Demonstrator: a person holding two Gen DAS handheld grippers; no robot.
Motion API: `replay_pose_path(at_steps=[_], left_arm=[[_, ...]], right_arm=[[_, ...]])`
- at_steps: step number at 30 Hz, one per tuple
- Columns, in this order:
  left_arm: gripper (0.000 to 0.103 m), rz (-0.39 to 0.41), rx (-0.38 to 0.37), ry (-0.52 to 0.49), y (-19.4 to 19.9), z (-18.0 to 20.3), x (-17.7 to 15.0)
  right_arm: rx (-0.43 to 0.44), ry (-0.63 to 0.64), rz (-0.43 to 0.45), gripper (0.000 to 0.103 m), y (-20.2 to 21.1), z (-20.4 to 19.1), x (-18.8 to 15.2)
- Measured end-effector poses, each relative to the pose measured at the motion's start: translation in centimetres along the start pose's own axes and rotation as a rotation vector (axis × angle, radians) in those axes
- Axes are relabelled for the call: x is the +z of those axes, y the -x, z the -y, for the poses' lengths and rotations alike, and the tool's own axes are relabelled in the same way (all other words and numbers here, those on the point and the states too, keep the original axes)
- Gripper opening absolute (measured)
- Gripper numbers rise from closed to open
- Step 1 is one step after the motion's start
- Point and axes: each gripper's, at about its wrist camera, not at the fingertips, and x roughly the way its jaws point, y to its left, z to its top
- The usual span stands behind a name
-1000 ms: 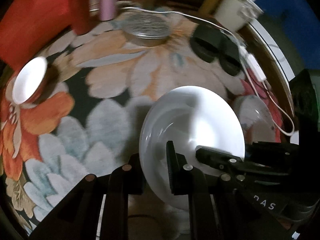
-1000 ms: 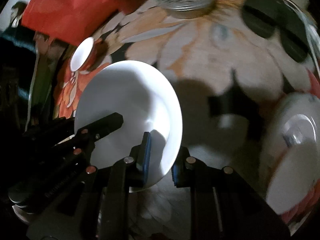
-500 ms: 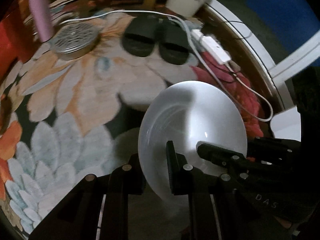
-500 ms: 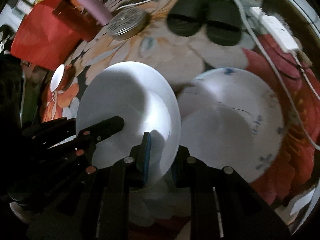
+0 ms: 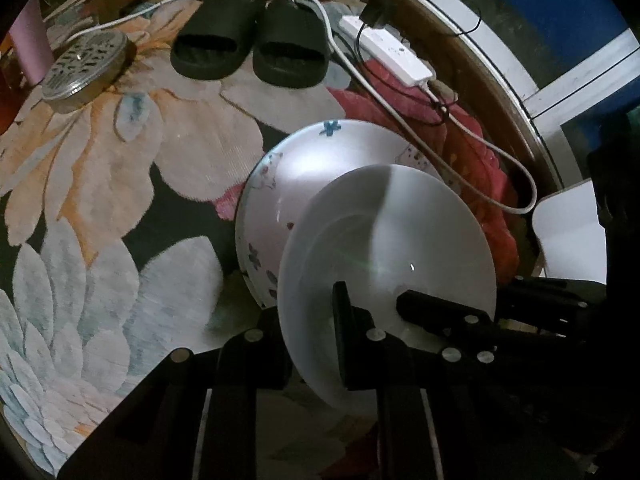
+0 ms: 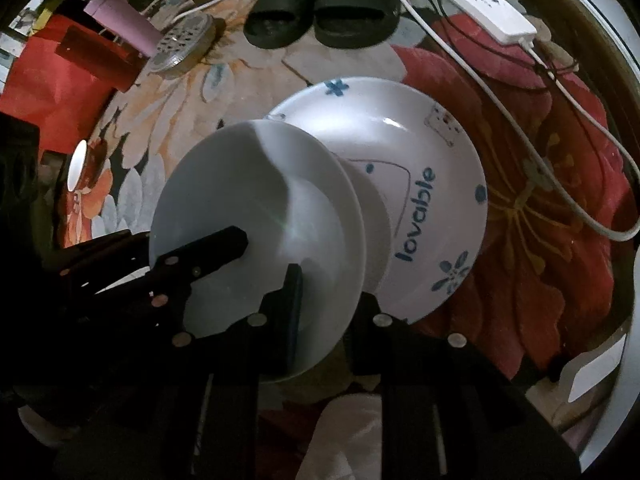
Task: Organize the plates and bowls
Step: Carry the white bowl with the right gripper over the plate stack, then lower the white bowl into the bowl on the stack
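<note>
A plain white plate (image 5: 384, 240) hangs tilted above the flowered carpet, held at two opposite edges. My left gripper (image 5: 310, 316) is shut on its near rim in the left wrist view. My right gripper (image 6: 328, 296) is shut on the other rim of the white plate (image 6: 248, 200). Each view also shows the other gripper reaching in from the side. Just under and beyond the white plate, a larger plate with blue flowers and the word "lovable" (image 6: 424, 148) lies flat on the carpet; it is partly covered in the left wrist view (image 5: 320, 160).
Black slippers (image 5: 248, 48), a white power strip (image 5: 388, 50) with its cable (image 5: 480, 148), and a round metal strainer lid (image 5: 82, 66) lie at the far side. A pink bottle (image 6: 120, 24), a red bag (image 6: 52, 80) and a small white cup (image 6: 76, 164) are on the left.
Both grippers have carried the white plate to the right across the carpet. It now hangs over the blue-flowered plate, and the small white cup has dropped out of the left wrist view.
</note>
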Motion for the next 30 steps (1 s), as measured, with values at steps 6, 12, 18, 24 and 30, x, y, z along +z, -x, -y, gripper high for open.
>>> replay_pose_path(at_steps=[6,12,18,24,30], left_arm=[[0.015,-0.013,-0.030,0.017,-0.3,-0.1,0.0],[0.032,-0.037,-0.104,0.061,-0.2,-0.9,0.2],[0.086,0.015,-0.110,0.087,1.7,-1.4,0.3],[0.098,0.034,-0.089,0.095,2.6,-2.2,0.6],[0.102,0.036,0.000,0.112,2.8,-3.6,-0.1]], right_arm=[[0.008,-0.016,-0.007,0.018,-0.4,0.5,0.0],[0.040,-0.063,-0.007,0.020,-0.4,1.1,0.3],[0.022,-0.097,0.006,0.020,0.0,1.7,0.8],[0.011,-0.103,0.007,0.021,0.4,1.8,1.1],[-0.024,-0.068,0.062,0.069,2.0,1.2,1.2]])
